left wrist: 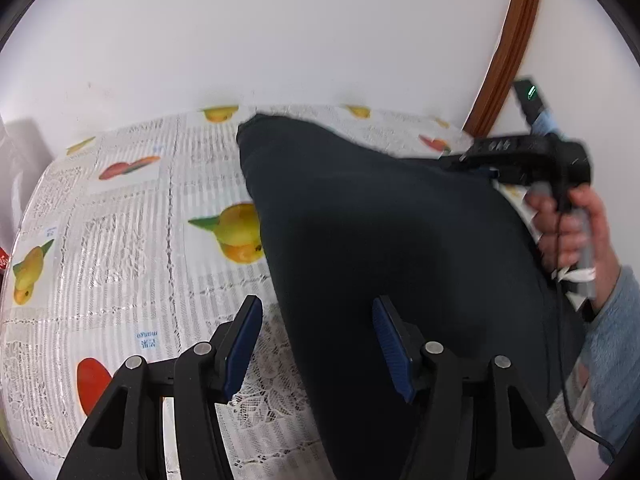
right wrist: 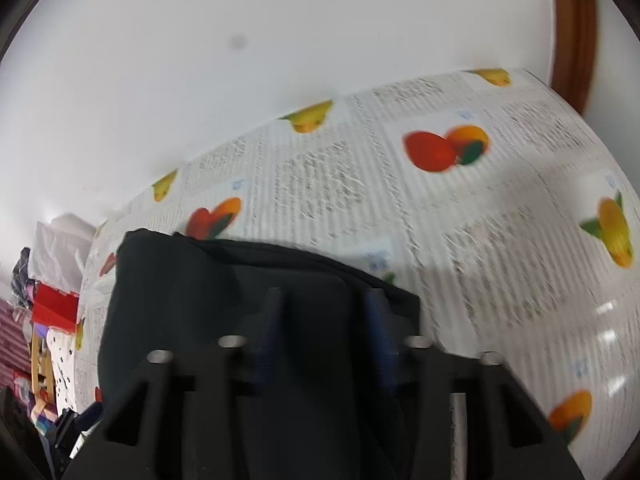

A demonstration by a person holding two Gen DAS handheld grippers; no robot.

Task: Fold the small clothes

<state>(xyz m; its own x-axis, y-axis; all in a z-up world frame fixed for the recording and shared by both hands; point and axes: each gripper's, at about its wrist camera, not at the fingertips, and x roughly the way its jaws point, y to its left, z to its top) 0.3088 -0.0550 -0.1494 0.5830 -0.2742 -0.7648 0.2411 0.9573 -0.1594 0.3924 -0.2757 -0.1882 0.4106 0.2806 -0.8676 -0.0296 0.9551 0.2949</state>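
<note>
Left wrist view, garment: A dark garment point(left wrist: 380, 240) lies flat on the fruit-print tablecloth point(left wrist: 120, 248), its long axis running from my near edge away toward the wall point(left wrist: 280, 40), tapering to a narrow end at the far side.

Left wrist view, my left tool: My left gripper point(left wrist: 316, 344) hovers over the garment's near left edge, pads apart about halfway. The right pad point(left wrist: 390, 344) stands over the cloth, the left pad point(left wrist: 240, 344) over bare tablecloth. Nothing is pinched; the edge simply runs between them.

Left wrist view, my right tool: My right hand point(left wrist: 568, 228) holds the right gripper point(left wrist: 476, 156) over the garment's far right side. Its tips are dark against dark fabric, so its grip cannot be read from here.

Right wrist view, garment: The same garment point(right wrist: 180, 280) fills the lower left, a folded upper edge visible, open tablecloth point(right wrist: 500, 220) stretching right.

Right wrist view, my right tool: The right gripper point(right wrist: 324, 332) sits low over the cloth, blue pads point(right wrist: 378, 340) blurred. Fabric appears to lie between the fingers, and I read the jaws as nearly closed, possibly nipping a layer, though the blur keeps me from swearing to it.

Deciding relation: The left tool straddles the near left edge, so I judge it the better placed to pinch there, once its pads close.
</note>
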